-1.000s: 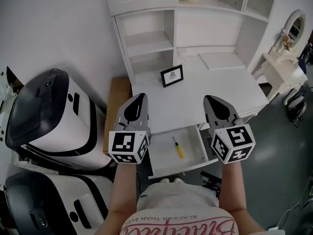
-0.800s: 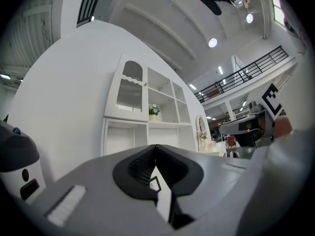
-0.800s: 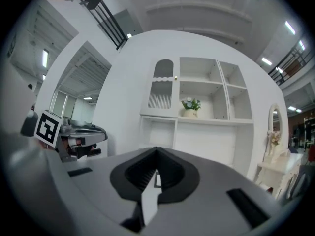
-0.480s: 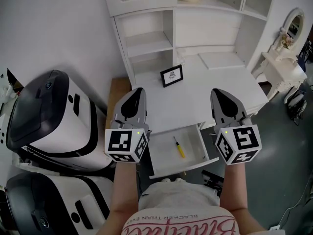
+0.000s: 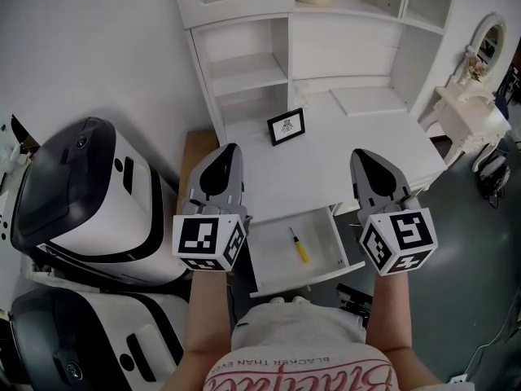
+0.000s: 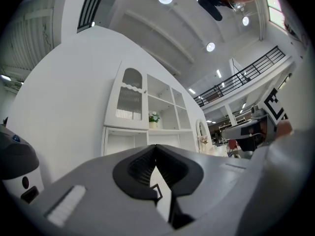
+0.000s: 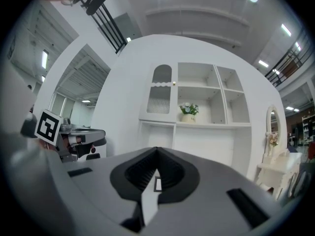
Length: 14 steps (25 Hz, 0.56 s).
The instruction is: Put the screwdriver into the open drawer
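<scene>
White with black trim, two bulky machines [image 5: 81, 194] fill the nine o'clock side of the head view, with a wooden panel [image 5: 195, 169] between them and the desk [image 5: 358, 149]. Next comes the left gripper [image 5: 229, 149], at about seven o'clock from the small picture frame [image 5: 286, 125]. Its own view shows the jaws pressed together with nothing between them, aimed at the shelf unit [image 5: 244, 63] rather than downward. At six o'clock from the frame the open drawer [image 5: 273, 259] juts from under the desktop. The yellow-handled screwdriver [image 5: 298, 244] lies flat on the drawer floor near the middle, tip toward twelve o'clock, touching neither gripper. The right gripper [image 5: 362, 155], at about four o'clock from the frame, is likewise closed tight on nothing. Both are held on either side of the drawer and clear of it, which reads as a resting pose. With the tool already inside, I judge the task done and no grasp needed. A white dressing table with an oval mirror [image 5: 491, 43] stands at two o'clock.
</scene>
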Available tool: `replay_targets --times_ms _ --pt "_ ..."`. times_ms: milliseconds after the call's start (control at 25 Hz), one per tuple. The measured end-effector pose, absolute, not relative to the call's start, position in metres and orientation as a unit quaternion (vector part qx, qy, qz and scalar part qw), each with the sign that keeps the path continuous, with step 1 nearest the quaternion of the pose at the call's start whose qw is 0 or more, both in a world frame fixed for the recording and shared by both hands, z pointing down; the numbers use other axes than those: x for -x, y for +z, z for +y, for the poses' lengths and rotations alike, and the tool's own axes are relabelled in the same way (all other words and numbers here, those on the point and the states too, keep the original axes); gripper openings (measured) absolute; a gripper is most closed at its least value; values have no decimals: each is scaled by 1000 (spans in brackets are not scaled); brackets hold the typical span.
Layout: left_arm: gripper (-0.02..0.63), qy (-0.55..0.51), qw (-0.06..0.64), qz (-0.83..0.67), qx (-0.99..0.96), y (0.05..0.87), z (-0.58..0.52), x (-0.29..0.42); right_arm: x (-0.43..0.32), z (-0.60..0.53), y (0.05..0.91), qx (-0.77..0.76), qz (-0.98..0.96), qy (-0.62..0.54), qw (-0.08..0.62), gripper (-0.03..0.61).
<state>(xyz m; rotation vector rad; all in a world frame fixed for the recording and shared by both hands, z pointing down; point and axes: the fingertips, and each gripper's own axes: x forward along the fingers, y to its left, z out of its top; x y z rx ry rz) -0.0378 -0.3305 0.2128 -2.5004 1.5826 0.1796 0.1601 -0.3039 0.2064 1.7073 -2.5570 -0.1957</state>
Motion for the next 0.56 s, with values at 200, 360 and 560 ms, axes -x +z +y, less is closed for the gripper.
replay_targets --times_ms 200,360,560 --pt "9 62 91 532 840 211 -329 38 -160 -302 208 -554 -830 -62 31 6" --pt "9 62 90 531 840 211 -328 39 -159 -300 206 -550 -833 -58 25 6" --pt "9 59 89 531 841 214 -327 40 -161 -300 206 -550 -833 -57 25 6"
